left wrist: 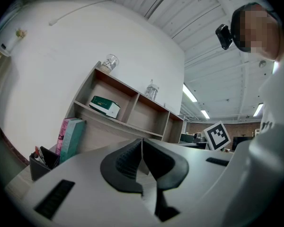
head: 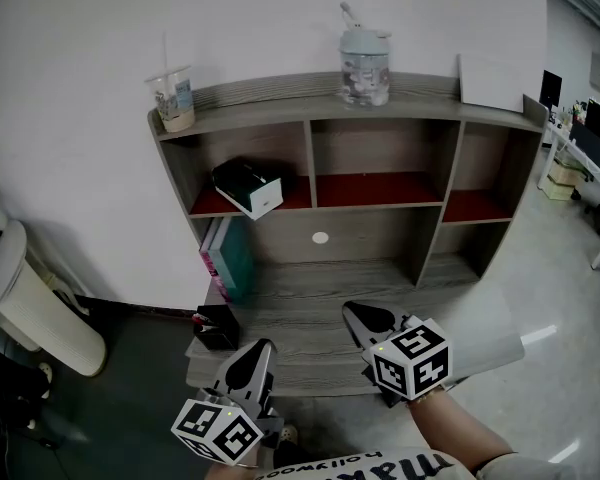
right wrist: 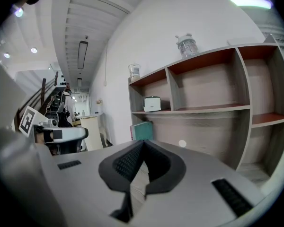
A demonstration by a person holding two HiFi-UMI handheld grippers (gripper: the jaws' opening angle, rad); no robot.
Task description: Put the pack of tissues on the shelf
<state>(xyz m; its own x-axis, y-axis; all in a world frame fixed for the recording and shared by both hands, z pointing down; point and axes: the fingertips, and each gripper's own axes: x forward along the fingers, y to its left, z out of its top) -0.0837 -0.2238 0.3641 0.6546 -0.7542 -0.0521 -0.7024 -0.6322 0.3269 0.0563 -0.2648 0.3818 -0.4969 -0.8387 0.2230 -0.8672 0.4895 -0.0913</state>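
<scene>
Head view, looking steeply down: the pack [head: 248, 187] lies in the left compartment of the shelf [head: 380, 203], on the red board, turned askew with its white end toward the front edge. Whether that end juts past the edge I cannot tell, and its dark rear part melts into the shadow of the compartment. Its print is too small to read in any view.

Both grippers hang low over the front of the surface [head: 310, 313], well apart from the pack. The left gripper [head: 264, 346] has its jaws together with nothing between them, as the left gripper view shows plainly. The right gripper [head: 351, 309] has its jaws pressed together too, likewise empty. The bottom edge of the head view cuts the person's arms off.

A cup [head: 173, 98] with a straw and a jar [head: 365, 66] stand on top of the shelf. What the jar holds is hard to make out. Books [head: 228, 258] stand below the pack's compartment. Near them is a black holder [head: 217, 326], which the left gripper view shows only at its left rim, with its contents unclear.

Each gripper's own grey body fills the lower half of its view and hides most of the surface.
</scene>
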